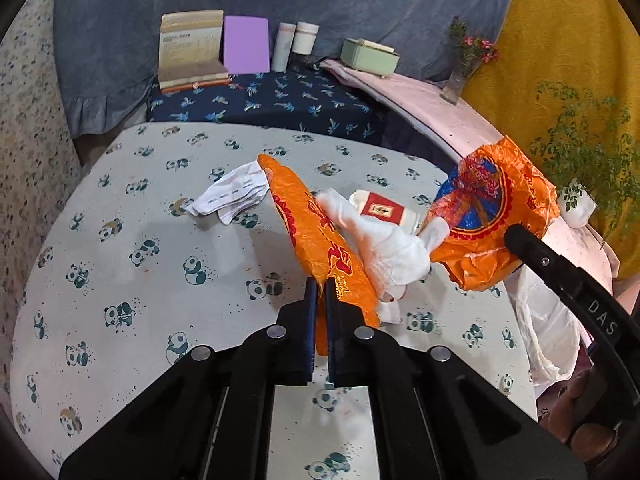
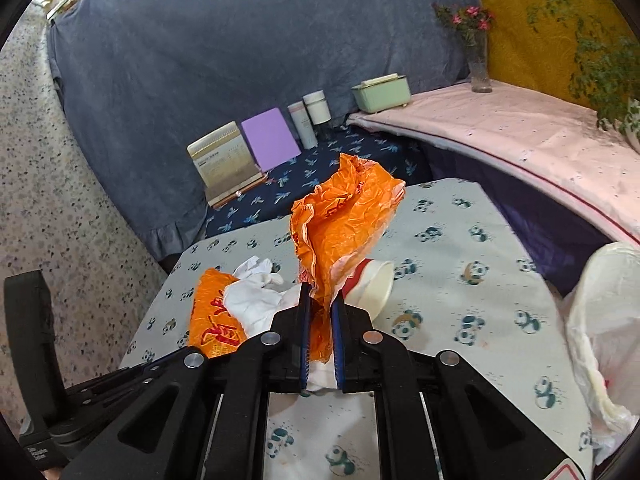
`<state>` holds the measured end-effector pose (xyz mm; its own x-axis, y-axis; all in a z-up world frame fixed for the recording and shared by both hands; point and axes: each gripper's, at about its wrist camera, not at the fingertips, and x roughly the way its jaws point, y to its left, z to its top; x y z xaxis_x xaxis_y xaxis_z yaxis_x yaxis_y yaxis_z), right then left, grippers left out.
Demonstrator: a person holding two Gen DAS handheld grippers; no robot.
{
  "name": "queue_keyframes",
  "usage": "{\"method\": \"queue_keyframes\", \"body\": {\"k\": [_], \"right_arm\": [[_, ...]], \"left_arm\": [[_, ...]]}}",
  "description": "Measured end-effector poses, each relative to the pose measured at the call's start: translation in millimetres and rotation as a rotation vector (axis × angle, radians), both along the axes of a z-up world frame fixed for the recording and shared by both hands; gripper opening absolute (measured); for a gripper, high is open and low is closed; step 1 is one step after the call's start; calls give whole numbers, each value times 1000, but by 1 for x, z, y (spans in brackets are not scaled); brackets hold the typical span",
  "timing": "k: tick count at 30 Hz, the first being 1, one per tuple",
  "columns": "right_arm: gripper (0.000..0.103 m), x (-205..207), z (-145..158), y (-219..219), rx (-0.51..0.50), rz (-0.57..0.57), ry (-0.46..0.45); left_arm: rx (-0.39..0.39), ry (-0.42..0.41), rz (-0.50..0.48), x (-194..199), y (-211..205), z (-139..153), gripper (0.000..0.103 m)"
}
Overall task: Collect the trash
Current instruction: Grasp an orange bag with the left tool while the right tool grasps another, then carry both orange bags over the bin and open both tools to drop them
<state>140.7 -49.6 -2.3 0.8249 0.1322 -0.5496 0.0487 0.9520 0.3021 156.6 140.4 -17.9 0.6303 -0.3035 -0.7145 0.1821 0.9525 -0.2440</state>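
Above the panda-print desk (image 1: 120,208), near its far right corner: orange plastic bag (image 1: 320,236), stretched between both grippers, long axis crosswise. Left gripper (image 1: 319,280) pinched shut on one handle; right gripper (image 2: 320,300) clamped on the other. Left view only: crumpled white receipt (image 1: 230,196), red-labelled packet (image 1: 378,210). Right view only: white bag (image 2: 604,320) at the right edge. Both grippers tilt downward

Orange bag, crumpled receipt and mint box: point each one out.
orange bag (image 2: 344,216), right wrist view, on its crinkled upper panel.
crumpled receipt (image 1: 232,196), left wrist view, on its printed middle.
mint box (image 1: 368,56), left wrist view, on its front wall.
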Motion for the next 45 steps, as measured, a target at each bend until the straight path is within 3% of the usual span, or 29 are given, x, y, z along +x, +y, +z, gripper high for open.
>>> {"method": "queue_keyframes", "body": {"k": [10, 17, 31, 45], "right_arm": [[9, -49, 14, -57, 14, -109, -51], [9, -84, 11, -97, 32, -193, -61], [9, -145, -5, -185, 57, -395, -46], [9, -174, -29, -239, 81, -515, -9]], "left_arm": [[2, -81, -67, -30, -45, 35, 4], [6, -96, -178, -48, -99, 44, 4], [4, -77, -447, -78, -225, 36, 4], [19, -70, -591, -86, -311, 11, 7]]}}
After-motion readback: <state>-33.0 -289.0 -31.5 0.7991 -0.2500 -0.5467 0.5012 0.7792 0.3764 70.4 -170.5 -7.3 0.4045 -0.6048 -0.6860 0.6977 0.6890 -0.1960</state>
